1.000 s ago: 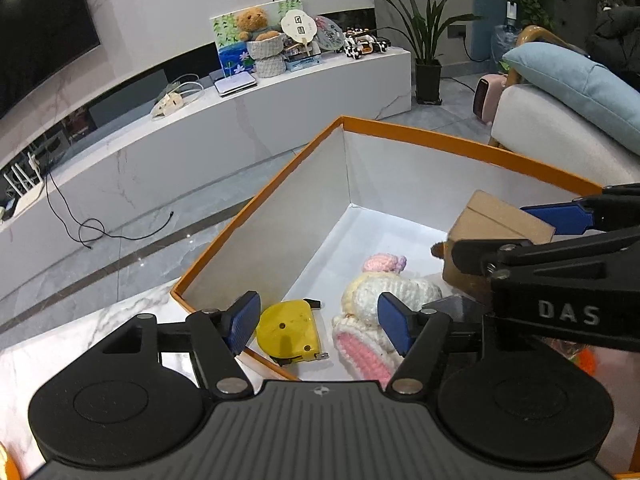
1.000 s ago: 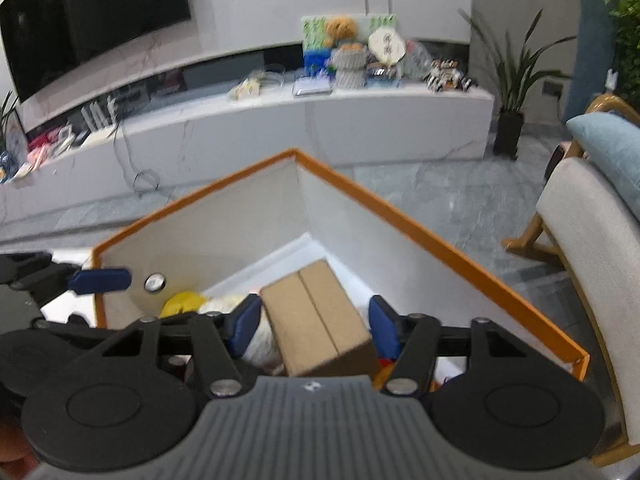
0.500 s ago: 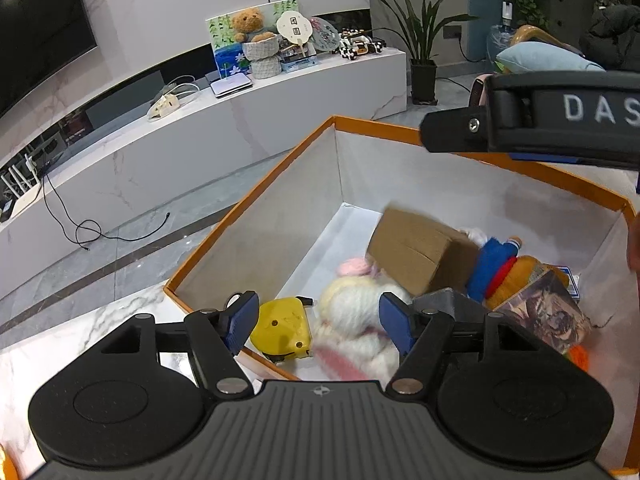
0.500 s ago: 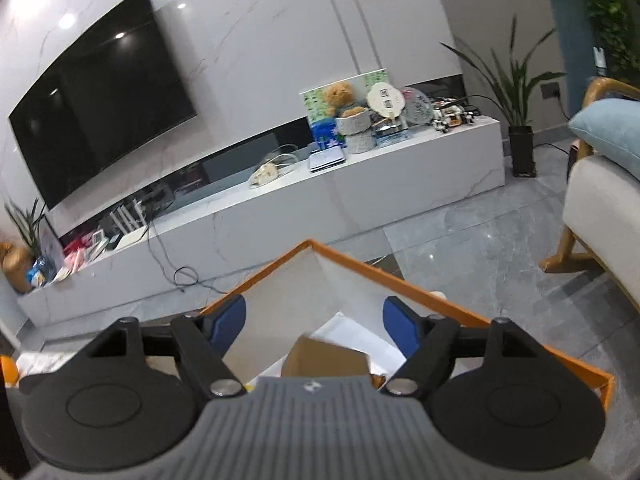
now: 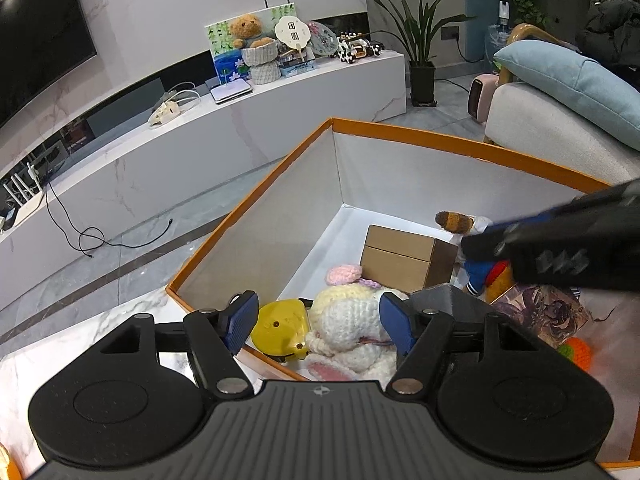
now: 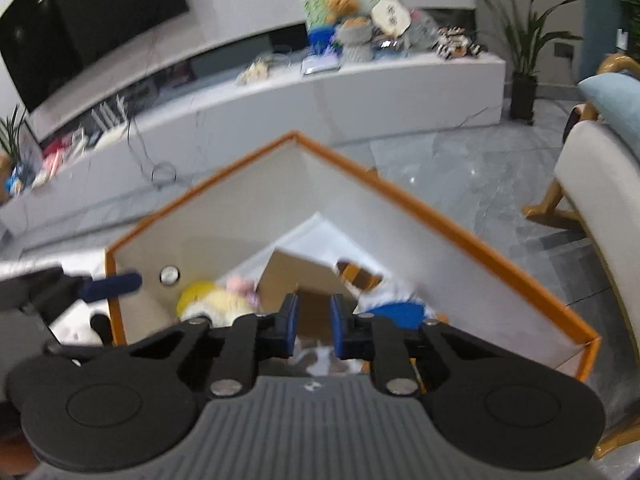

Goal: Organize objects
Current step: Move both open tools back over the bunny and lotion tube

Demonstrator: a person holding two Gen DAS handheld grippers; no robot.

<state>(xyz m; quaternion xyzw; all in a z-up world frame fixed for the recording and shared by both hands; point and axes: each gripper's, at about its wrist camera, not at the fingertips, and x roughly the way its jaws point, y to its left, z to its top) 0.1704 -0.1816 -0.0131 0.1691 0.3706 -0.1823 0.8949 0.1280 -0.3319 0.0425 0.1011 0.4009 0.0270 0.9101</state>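
Note:
An orange-rimmed white box (image 5: 404, 132) holds a brown cardboard carton (image 5: 404, 264), a yellow tape measure (image 5: 280, 330), a cream and pink knitted toy (image 5: 348, 328), a blue and orange doll (image 5: 484, 272) and a printed booklet (image 5: 540, 308). My left gripper (image 5: 318, 322) is open and empty over the box's near corner. My right gripper (image 6: 313, 324) hangs over the box with its jaws nearly closed and nothing between them; it also shows blurred in the left wrist view (image 5: 560, 248). The carton (image 6: 300, 280) lies below it.
The box stands on a white marble table (image 5: 60, 344). Beyond lie a long white TV bench (image 5: 200, 136) with toys, a wall TV (image 6: 80, 20), a potted plant (image 5: 420, 36) and a sofa with a blue cushion (image 5: 568, 76) at the right.
The right gripper let go of the carton, which now lies in the box. It rose, came back down over the box and narrowed its jaws. The left gripper stayed put.

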